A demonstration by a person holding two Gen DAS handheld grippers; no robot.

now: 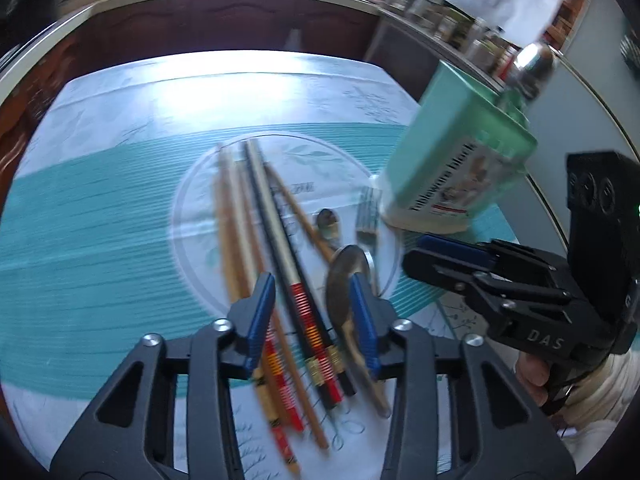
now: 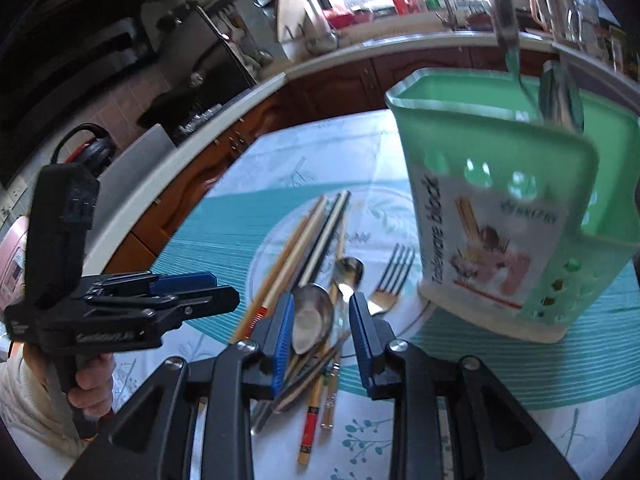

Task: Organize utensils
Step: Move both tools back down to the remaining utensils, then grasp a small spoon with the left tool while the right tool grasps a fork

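2 utensils at most stood in the green holder (image 2: 516,216), as far as I could judge from the handles showing above its rim; blur hid which kind. Most of the work remained. On the desk (image 1: 100,240) the chopsticks (image 1: 256,208), a large spoon (image 2: 314,320), a small spoon (image 2: 350,272) and a fork (image 2: 394,276) lay loose in 1 heap on the round mat, just beside the holder's base. I found the left tool (image 1: 312,316) with its jaws spread above the chopstick handles, pads clear of them and pinching nothing. The right tool (image 2: 320,324) was likewise spread, straddling the large spoon's bowl without pressing on it, so far as I could see. I judged the sorting barely begun, with every item in the heap yet to be lifted into the holder.
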